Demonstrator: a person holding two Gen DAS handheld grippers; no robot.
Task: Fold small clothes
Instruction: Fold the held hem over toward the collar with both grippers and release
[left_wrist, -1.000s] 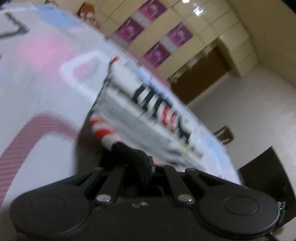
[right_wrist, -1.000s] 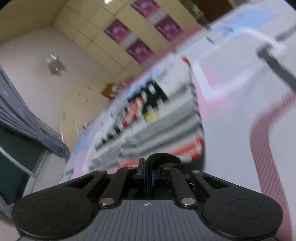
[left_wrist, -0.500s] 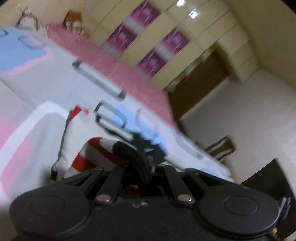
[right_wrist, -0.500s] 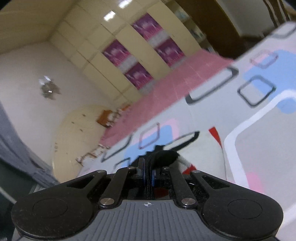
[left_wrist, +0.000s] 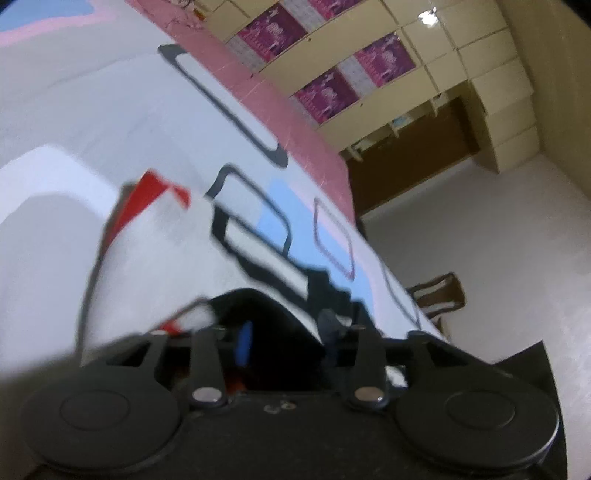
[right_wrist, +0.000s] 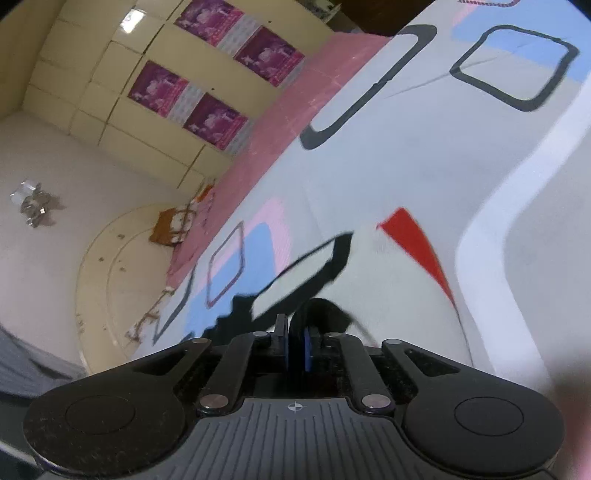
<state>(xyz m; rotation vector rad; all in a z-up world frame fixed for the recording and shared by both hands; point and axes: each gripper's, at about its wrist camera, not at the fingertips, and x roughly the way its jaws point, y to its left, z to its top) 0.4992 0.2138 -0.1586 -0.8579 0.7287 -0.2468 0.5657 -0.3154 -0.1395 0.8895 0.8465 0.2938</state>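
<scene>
A small white garment with red trim (left_wrist: 155, 236) lies on the patterned bed sheet (left_wrist: 110, 122), folded over toward me. My left gripper (left_wrist: 284, 332) is open, its fingers spread on either side of the garment's black cuff (left_wrist: 273, 314). In the right wrist view the same garment (right_wrist: 391, 273) shows a red corner, and my right gripper (right_wrist: 295, 343) is shut on its black edge (right_wrist: 321, 314).
The bed sheet (right_wrist: 424, 155) has black, blue and pink shapes, with a pink blanket (right_wrist: 280, 122) along its far side. Cream wall cabinets with purple posters (left_wrist: 332, 74) stand beyond. A wooden chair (left_wrist: 439, 295) stands past the bed's edge.
Both grippers carried the garment's near edge forward over itself, hiding the printed front. The left gripper's fingers have opened off the cuff; the right stays closed on the fabric.
</scene>
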